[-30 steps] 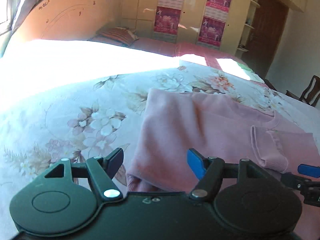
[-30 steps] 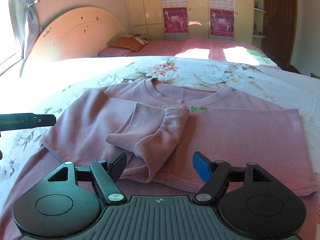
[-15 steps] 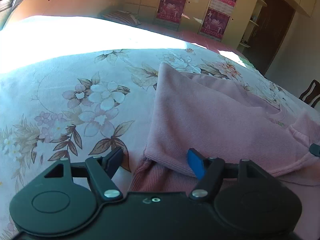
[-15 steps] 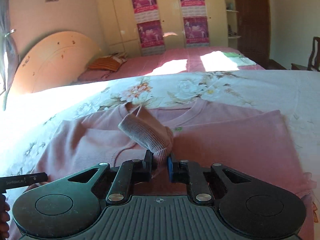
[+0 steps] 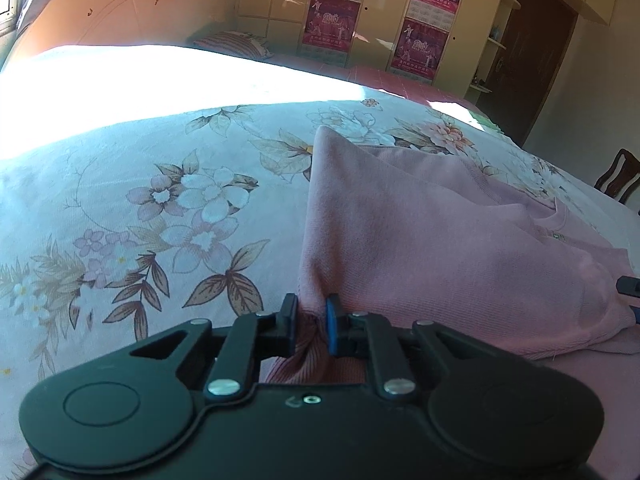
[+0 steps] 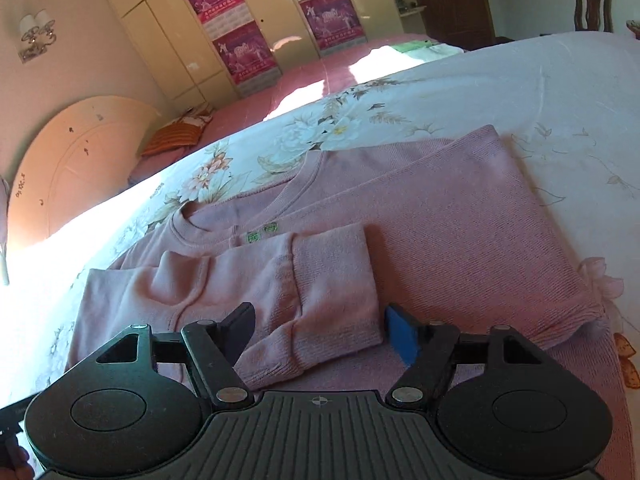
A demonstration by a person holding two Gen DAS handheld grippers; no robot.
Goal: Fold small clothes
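Note:
A small pink knit sweater [image 6: 460,224] lies flat on the floral bedsheet [image 6: 520,92], both sides folded in. Its sleeve cuff [image 6: 332,292] lies across the chest just below the collar [image 6: 188,216]. My right gripper [image 6: 320,330] is open, with its fingers either side of the cuff and nothing held. In the left wrist view the sweater [image 5: 440,248] shows with its left edge folded over. My left gripper [image 5: 312,320] is shut on the sweater's folded left edge near the hem.
The floral sheet [image 5: 160,200] spreads wide to the left, with strong sunlight at the far side. A headboard [image 6: 76,160], a striped pillow [image 6: 172,136], wardrobes with posters [image 6: 240,40] and a wooden chair [image 5: 618,176] stand beyond the bed.
My left gripper has closed on the sweater's left edge. My right gripper, shut on the sleeve cuff half a second ago, has opened and the cuff now lies flat on the chest.

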